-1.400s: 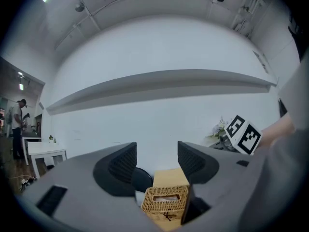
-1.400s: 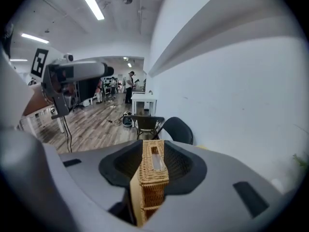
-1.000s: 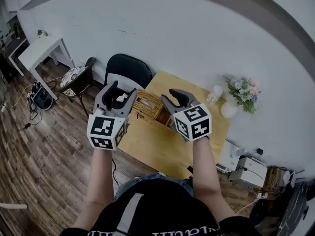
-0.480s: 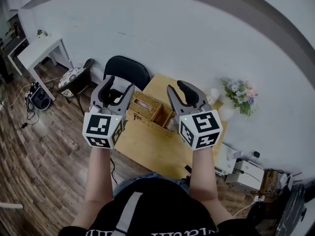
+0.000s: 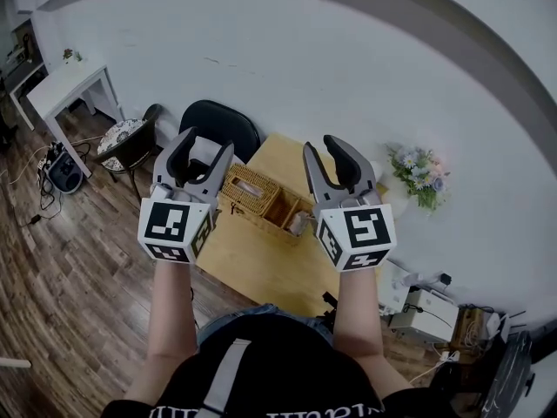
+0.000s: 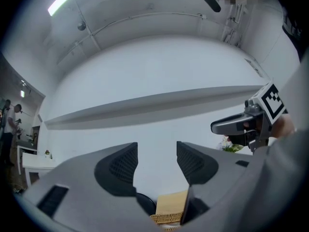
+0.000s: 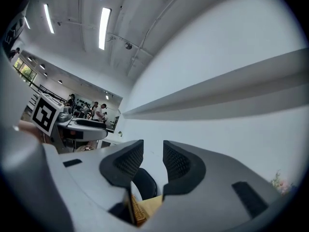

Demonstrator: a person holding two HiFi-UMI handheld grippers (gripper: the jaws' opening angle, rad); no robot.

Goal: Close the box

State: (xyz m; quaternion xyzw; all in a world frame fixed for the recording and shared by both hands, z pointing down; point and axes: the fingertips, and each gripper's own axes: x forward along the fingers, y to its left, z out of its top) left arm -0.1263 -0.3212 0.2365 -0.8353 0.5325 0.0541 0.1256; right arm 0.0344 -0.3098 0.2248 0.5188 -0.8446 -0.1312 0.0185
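Left gripper [image 5: 204, 151]: raised, left of the box [image 5: 254, 190]; jaws apart, closing, empty.
Right gripper [image 5: 323, 152]: raised, right of box; jaws narrowly apart, empty.

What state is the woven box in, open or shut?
Open: the head view looks into the woven box, its lid apparently laid back beside it.
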